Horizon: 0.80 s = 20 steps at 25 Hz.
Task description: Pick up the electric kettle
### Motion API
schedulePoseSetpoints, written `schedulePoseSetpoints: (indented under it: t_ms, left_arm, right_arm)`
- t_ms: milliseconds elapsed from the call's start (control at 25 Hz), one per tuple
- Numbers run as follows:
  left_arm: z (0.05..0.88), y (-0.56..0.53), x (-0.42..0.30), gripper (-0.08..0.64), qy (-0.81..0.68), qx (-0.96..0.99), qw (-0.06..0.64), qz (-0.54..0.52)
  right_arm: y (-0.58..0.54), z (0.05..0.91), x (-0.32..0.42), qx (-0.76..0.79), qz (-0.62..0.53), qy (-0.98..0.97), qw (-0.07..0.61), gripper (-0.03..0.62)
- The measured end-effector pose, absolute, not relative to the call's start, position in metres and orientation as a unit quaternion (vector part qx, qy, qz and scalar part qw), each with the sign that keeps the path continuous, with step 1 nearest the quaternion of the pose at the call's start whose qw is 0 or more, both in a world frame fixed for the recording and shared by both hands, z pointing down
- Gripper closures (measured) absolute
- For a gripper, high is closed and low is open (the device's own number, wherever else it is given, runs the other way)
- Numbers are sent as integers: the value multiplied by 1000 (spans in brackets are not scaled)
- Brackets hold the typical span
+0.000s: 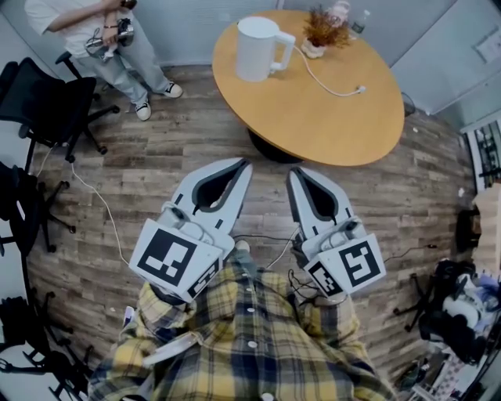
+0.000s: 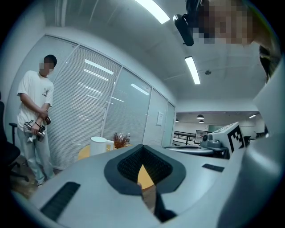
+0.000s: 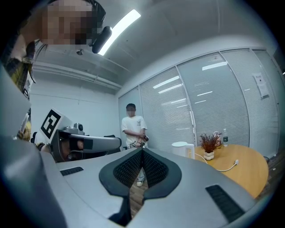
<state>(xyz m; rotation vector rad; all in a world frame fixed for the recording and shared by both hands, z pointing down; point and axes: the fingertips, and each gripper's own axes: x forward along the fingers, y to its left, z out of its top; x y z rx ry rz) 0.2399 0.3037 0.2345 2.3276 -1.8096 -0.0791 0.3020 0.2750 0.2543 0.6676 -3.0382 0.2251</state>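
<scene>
The white electric kettle (image 1: 258,48) stands upright near the far left edge of a round wooden table (image 1: 329,117), its handle turned to the right. It also shows small in the left gripper view (image 2: 99,145) and in the right gripper view (image 3: 182,150). My left gripper (image 1: 246,163) and right gripper (image 1: 294,171) are held side by side over the wooden floor, well short of the table and pointing toward it. Both sets of jaws meet at the tips with nothing between them (image 2: 142,147) (image 3: 142,149).
A potted dried plant (image 1: 321,31), a bottle (image 1: 358,22) and a white cable with a plug (image 1: 337,90) share the table. A person in a white T-shirt (image 1: 102,31) stands at far left beside office chairs (image 1: 47,102). Cables trail over the floor (image 1: 102,211).
</scene>
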Motion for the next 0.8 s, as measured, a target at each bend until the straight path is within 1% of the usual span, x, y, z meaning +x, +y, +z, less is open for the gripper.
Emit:
schedulePoseSetpoints:
  t_ms: [280, 800]
  left_arm:
    - [237, 283, 198, 557, -615, 782, 94, -33]
    - [233, 209, 86, 557, -582, 807, 95, -31]
  right_arm:
    - [254, 260, 266, 217, 75, -973, 14, 560]
    - [184, 251, 157, 258, 70, -963, 19, 560]
